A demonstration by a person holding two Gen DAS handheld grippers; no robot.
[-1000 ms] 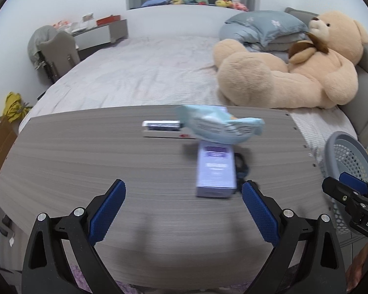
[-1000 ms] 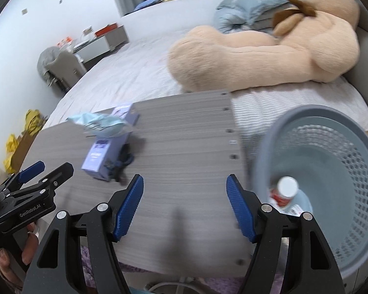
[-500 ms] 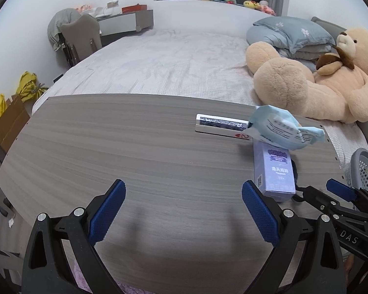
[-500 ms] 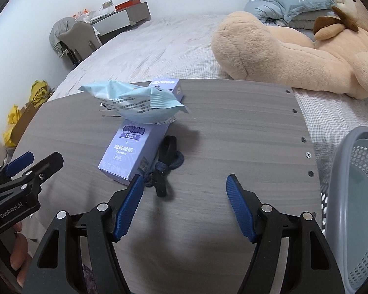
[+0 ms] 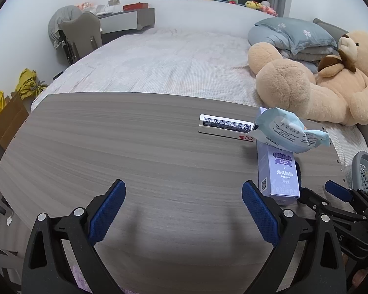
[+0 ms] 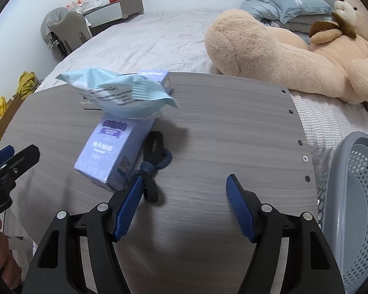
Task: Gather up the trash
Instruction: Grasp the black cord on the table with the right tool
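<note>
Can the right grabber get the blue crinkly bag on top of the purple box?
Probably yes. The right gripper is open and empty, and the light blue bag lies uncovered on top of the purple box, a little ahead and to the left. Only the dark cord lies nearer, low on the table.

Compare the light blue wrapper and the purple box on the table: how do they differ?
The light blue wrapper is soft and crumpled; the purple box is rigid and square-edged. The wrapper rests on top of the box, while the box lies flat on the table. Both carry printed text.
</note>
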